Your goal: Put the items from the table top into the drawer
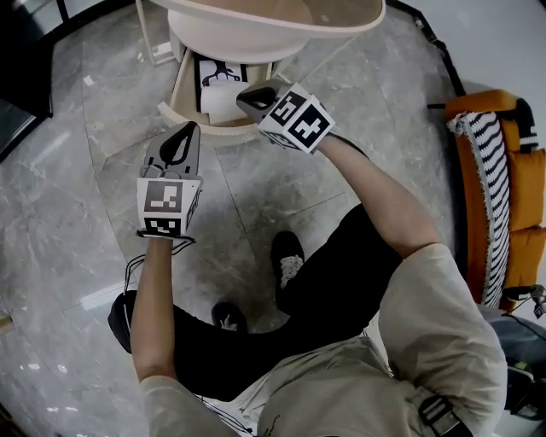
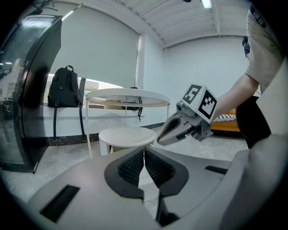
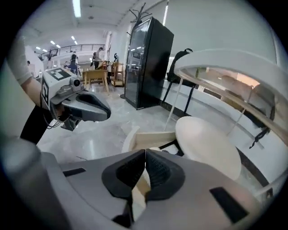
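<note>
The open wooden drawer (image 1: 182, 84) sticks out from under the round pale table top (image 1: 273, 21). Inside it lie a white box (image 1: 220, 102) and a card with black print (image 1: 218, 72). My right gripper (image 1: 245, 98) hangs just above the drawer's front edge, shut with nothing between its jaws; in its own view the right gripper (image 3: 145, 155) points down at the drawer (image 3: 153, 134). My left gripper (image 1: 182, 130) is over the floor to the drawer's left, also shut and empty. In the left gripper view the left gripper (image 2: 144, 150) faces the table (image 2: 128, 95).
A round lower shelf (image 3: 207, 146) sits above the drawer, under the table top. An orange chair (image 1: 503, 196) with a striped cushion stands at the right. A black cabinet (image 3: 148, 63) and a backpack (image 2: 65, 87) are by the wall. The person's legs and shoes (image 1: 288, 260) are below on the marble floor.
</note>
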Tool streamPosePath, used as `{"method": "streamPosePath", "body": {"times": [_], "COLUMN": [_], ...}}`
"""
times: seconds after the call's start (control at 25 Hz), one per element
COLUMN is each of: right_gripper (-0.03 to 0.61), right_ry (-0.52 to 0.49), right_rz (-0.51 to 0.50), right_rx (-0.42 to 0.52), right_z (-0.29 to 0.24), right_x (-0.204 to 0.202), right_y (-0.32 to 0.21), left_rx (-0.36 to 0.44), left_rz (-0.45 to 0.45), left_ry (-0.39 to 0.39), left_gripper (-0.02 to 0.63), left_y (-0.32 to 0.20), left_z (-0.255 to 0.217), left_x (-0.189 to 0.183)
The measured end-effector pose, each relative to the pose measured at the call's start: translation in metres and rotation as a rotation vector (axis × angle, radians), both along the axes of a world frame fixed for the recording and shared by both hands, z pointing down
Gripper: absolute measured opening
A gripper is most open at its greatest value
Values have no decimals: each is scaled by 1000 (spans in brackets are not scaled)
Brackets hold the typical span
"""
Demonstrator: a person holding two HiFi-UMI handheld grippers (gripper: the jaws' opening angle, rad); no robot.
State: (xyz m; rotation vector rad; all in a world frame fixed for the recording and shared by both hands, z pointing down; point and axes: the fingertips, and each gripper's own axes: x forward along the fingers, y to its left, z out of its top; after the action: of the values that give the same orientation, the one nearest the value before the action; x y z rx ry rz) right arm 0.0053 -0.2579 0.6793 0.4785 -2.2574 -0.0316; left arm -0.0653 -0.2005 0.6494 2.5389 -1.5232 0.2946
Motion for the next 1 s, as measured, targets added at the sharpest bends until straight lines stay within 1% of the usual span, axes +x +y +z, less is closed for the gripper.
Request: {"method": "streamPosePath", "body": {"times": [0.12,0.2,0.28,0.4,0.48,0.6,0.72,0.88,1.0], "right_gripper": [35,35,35,35,35,35,35,35,35], "right_ry": [19,47,64,68,89,135,152,130,116], "right_rz": [-4,6,34,79,86,75,63,77,93], "right_rx": [-78,-96,-121,-222,-270,-291,-289,-286,-253], "right_z": [37,59,74,88,97,107,113,111,108], "right_x": [-10,-11,-12,-18,-21,-22,-21,-24,-30], "right_y": [34,49,54,60,61,59,61,50,31], "left_rx": [-19,-35,-21,-2,9,23,24,13,22], "left_rz": [-10,-10,-9,14,30,33,22,-3,-9], "left_ry": [5,3,7,-4,-14,-22,-16,6,-1], "left_gripper": [23,23,23,23,23,23,23,23,23], "left_y": [0,2,3,6,9,11,12,8,8], "left_z": [6,11,13,14,11,5,-1,-4,-8], "left_x": [-5,-5,-1,7,11,11,7,0,1]}}
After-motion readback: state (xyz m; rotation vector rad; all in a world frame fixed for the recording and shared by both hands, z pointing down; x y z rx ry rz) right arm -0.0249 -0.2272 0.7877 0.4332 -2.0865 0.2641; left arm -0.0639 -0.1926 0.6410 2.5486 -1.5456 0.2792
